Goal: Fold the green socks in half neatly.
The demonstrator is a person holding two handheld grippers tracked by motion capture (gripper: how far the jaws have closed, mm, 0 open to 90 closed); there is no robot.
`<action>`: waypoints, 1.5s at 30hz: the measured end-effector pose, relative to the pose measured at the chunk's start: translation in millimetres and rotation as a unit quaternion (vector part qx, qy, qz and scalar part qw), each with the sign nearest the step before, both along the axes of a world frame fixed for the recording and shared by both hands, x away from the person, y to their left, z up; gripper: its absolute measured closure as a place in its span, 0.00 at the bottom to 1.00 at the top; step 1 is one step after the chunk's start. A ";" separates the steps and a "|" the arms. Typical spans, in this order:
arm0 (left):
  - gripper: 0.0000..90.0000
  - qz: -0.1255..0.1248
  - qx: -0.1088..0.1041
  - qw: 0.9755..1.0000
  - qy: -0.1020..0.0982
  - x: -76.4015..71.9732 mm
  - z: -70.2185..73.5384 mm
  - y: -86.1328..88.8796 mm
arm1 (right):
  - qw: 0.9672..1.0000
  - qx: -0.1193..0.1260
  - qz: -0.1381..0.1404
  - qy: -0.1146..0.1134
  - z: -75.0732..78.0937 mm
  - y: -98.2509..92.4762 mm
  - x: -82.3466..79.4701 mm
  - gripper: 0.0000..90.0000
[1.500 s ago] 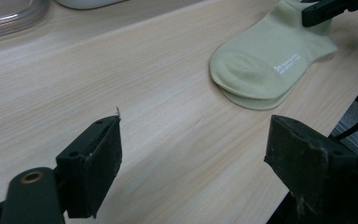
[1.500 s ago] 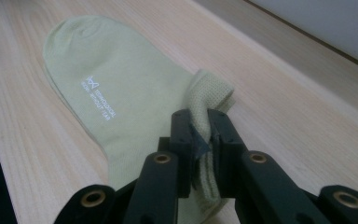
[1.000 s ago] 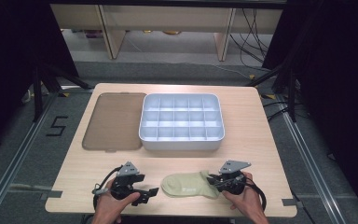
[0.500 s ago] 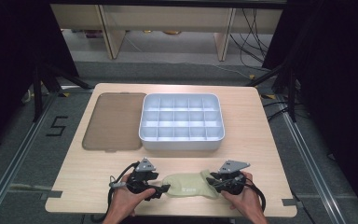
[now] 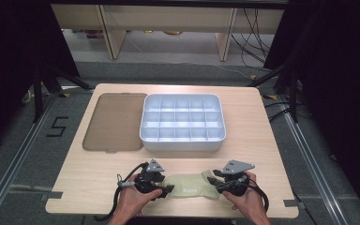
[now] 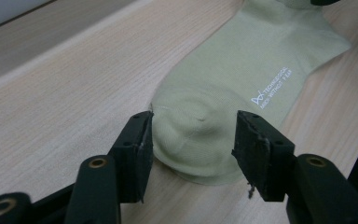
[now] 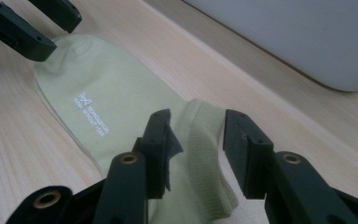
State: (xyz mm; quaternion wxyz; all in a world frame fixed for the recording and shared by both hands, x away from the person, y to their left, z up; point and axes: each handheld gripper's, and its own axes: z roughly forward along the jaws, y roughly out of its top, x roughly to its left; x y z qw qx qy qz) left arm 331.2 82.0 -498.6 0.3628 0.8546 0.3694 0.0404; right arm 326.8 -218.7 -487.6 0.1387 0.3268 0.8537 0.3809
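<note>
The flat pale-green cotton sock point(image 5: 190, 185) lies lengthwise between both tools: left tool point(image 6: 193, 151), closing, straddles its toe unpinched; right tool point(image 7: 196, 149), opening, straddles its cuff.

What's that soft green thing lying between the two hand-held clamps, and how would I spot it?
Start at the white compartment tray in the middle of the wooden table, then look toward the near edge. There a pale green sock lies flat between the left gripper and the right gripper. It alone is cloth, with small white lettering.
</note>
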 end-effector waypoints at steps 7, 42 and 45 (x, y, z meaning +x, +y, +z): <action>0.57 -0.007 0.019 1.000 0.001 0.3 -3.2 -2.9 | 1.000 -0.002 0.007 -0.007 -0.1 1.1 0.0 0.70; 0.93 -0.017 0.051 0.998 -0.019 -3.0 13.4 -8.0 | 0.998 0.003 0.062 -0.006 -5.1 39.2 6.7 1.00; 0.92 -0.016 0.049 0.999 -0.014 -3.4 16.4 -8.9 | 0.998 -0.002 0.068 0.002 -8.7 45.9 11.6 1.00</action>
